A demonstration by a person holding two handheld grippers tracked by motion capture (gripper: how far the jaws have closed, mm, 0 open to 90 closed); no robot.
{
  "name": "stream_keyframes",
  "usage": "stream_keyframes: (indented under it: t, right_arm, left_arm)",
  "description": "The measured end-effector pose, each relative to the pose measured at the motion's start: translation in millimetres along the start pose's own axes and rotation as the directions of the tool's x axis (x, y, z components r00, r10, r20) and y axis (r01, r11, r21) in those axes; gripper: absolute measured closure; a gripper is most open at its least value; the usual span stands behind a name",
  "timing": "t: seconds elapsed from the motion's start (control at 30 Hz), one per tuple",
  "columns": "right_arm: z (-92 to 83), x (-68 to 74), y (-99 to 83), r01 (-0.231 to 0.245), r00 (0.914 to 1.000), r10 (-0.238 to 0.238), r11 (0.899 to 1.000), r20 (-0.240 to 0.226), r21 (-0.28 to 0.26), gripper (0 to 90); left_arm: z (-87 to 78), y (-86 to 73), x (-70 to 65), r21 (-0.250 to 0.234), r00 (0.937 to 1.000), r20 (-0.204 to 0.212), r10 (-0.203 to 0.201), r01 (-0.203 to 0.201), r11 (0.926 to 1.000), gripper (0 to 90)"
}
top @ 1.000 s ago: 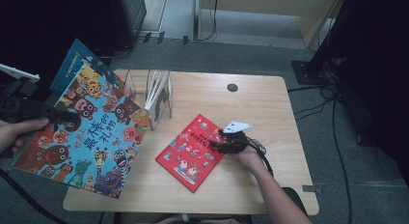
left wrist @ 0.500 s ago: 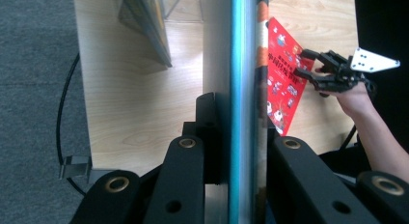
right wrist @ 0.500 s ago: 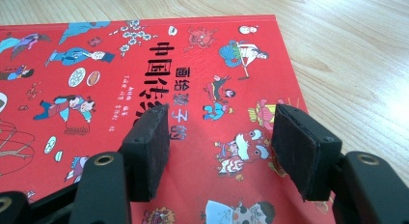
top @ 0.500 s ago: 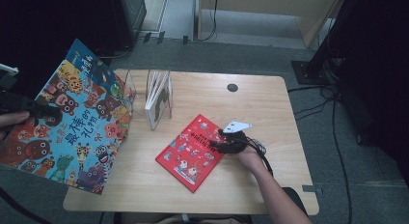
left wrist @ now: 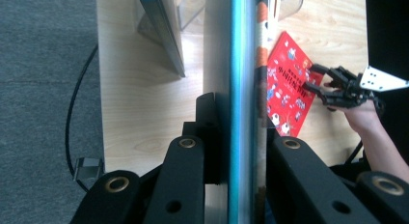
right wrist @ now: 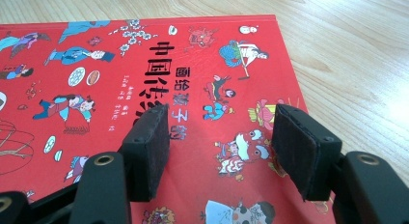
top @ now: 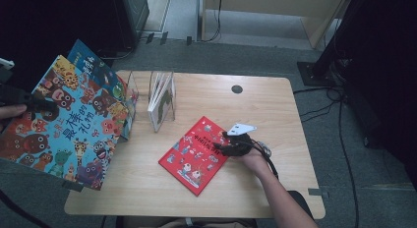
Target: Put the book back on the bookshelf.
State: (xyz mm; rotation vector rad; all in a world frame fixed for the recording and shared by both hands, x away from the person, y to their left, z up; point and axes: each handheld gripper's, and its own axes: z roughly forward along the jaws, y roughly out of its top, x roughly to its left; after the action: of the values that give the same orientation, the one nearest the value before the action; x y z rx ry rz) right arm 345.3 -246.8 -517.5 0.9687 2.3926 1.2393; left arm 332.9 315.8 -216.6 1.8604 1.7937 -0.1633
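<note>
A large picture book (top: 69, 125) with cartoon animals on its cover hangs tilted off the table's left edge. My left gripper (top: 45, 106) is shut on its left side; in the left gripper view the book (left wrist: 241, 64) stands edge-on between the jaws of that gripper (left wrist: 241, 137). A red picture book (top: 194, 154) lies flat on the table, right of centre. My right gripper (top: 223, 145) rests at its right edge, open. In the right gripper view the red cover (right wrist: 144, 64) lies under that gripper (right wrist: 219, 151), with its pads (right wrist: 147, 147) apart and nothing between them.
A clear book rack (top: 160, 98) stands at the table's back left with a thin book in it. A blue book (top: 98, 73) leans by its left end. The wooden table (top: 275, 110) has a black grommet (top: 237, 89). Cables cross the floor at right.
My left gripper has carried the large book leftward and slightly up, away from the rack, which uncovers the blue book behind it. The right gripper and the red book have not moved.
</note>
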Motion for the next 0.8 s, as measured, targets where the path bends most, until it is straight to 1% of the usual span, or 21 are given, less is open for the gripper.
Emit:
stream_keyframes:
  t: [0.17,0.2,0.27,0.33,0.4,0.47,0.53,0.57,0.6,0.63,0.67,0.73,0.8]
  right_arm:
    - [0.2,0.4,0.1,-0.001,1.0,0.001,1.0,0.002,0.0,38.6]
    - [0.2,0.4,0.1,-0.001,1.0,0.001,1.0,0.002,0.0,38.6]
    - [0.1,0.3,0.1,0.0,1.0,0.0,1.0,0.001,0.0,38.6]
    - [0.1,0.2,0.0,0.002,1.0,-0.002,1.0,0.001,0.0,38.6]
    - [0.2,0.3,0.0,0.001,1.0,-0.001,1.0,0.002,-0.001,38.6]
    - [0.2,0.3,0.0,0.001,1.0,-0.001,1.0,0.002,-0.001,38.6]
    - [0.3,0.3,-0.2,0.001,1.0,-0.001,1.0,0.002,-0.003,38.5]
    - [0.4,0.3,-0.3,0.001,1.0,-0.001,1.0,0.002,-0.004,38.6]
    - [0.4,0.3,-0.3,0.001,1.0,-0.001,1.0,0.002,-0.004,38.6]
    - [0.3,0.3,-0.2,0.0,1.0,0.0,1.0,0.003,-0.004,38.6]
    - [0.3,0.3,-0.2,0.0,1.0,0.0,1.0,0.003,-0.004,38.6]
    - [0.3,0.7,-0.1,0.0,1.0,0.0,1.0,0.004,-0.002,38.5]
    - [0.3,0.6,-0.1,0.001,1.0,-0.001,1.0,0.004,-0.002,38.5]
  left_arm:
    - [-2.0,13.3,-1.5,-0.004,0.9998,-0.019,-0.006,0.006,1.0,81.3]
    - [-2.0,15.8,-1.8,-0.01,0.9997,-0.018,-0.015,0.015,0.9998,81.2]
    - [-2.4,21.3,-0.8,-0.008,0.9997,-0.019,-0.018,0.018,0.9998,81.3]
    - [-2.0,25.9,-0.3,0.005,0.9996,-0.023,-0.017,0.017,0.9998,81.4]
    - [-0.3,29.0,-3.0,0.012,0.999,-0.041,-0.018,0.018,0.9998,81.4]
    - [-2.4,31.0,-7.3,0.014,0.9984,-0.056,-0.001,0.002,0.9999,81.3]
    - [-7.1,31.9,-8.9,-0.002,0.9986,-0.053,-0.004,0.004,1.0,81.2]
    - [-10.0,34.7,-8.5,-0.013,0.9987,-0.047,-0.022,0.021,0.9997,81.4]
    - [-10.0,34.7,-8.5,-0.013,0.9987,-0.047,-0.022,0.021,0.9997,81.4]
    - [-7.8,39.6,-8.4,-0.017,0.9985,-0.047,-0.028,0.028,0.9995,81.4]
    - [-7.8,39.6,-8.4,-0.017,0.9985,-0.047,-0.028,0.028,0.9995,81.4]
    - [-2.3,45.8,-8.1,-0.022,0.9982,-0.053,-0.03,0.029,0.9993,81.4]
    - [4.1,53.0,-7.1,-0.031,0.9972,-0.063,-0.04,0.038,0.9988,81.3]
